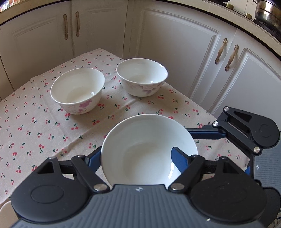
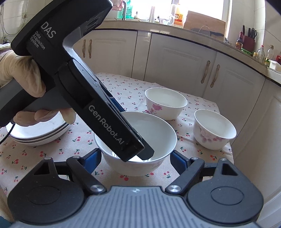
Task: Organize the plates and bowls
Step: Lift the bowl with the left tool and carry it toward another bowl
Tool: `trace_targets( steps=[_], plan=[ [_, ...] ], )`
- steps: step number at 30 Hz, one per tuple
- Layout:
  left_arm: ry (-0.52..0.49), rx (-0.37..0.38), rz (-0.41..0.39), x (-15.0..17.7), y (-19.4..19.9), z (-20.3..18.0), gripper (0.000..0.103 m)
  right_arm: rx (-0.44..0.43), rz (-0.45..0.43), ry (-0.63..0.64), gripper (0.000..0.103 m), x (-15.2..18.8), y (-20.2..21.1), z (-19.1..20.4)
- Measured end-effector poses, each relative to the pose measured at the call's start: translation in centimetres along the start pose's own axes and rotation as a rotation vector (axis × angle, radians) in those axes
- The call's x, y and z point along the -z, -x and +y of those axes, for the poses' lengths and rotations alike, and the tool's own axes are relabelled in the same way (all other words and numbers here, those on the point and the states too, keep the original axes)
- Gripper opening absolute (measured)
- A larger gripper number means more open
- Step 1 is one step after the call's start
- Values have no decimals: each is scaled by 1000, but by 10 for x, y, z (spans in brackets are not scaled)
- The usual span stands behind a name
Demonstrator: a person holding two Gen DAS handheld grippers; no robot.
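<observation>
Between the left tool's (image 1: 138, 160) fingers sits a white bowl (image 1: 144, 149).

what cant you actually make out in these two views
Right wrist view: the left gripper covers much of the near bowl, so whether it pinches the rim is unclear.
Right wrist view: the hand hides part of the plate stack; count uncertain.
Left wrist view: the pot is cut off by the edge.

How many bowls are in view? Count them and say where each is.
3. The nearest bowl is between the fingers of the right gripper, left gripper reaching into it; the second bowl behind it; the third bowl by the table's right edge. The left gripper may hide more.
</observation>
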State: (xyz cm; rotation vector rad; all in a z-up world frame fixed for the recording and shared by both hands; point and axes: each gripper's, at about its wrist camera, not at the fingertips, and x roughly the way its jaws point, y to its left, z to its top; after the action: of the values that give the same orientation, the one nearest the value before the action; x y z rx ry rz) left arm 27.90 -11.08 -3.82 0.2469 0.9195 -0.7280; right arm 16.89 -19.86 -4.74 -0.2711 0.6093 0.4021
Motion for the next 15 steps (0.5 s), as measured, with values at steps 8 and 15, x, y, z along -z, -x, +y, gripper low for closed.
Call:
trace_targets(
  steps=[8,15],
  plan=[
    [-1,20,-4,17,10,-25,81,-9,7,-12,88,17,27,6],
    [-3,26,1,30,11,-40,81,-20,23,-25,89,30,42,11]
  ],
)
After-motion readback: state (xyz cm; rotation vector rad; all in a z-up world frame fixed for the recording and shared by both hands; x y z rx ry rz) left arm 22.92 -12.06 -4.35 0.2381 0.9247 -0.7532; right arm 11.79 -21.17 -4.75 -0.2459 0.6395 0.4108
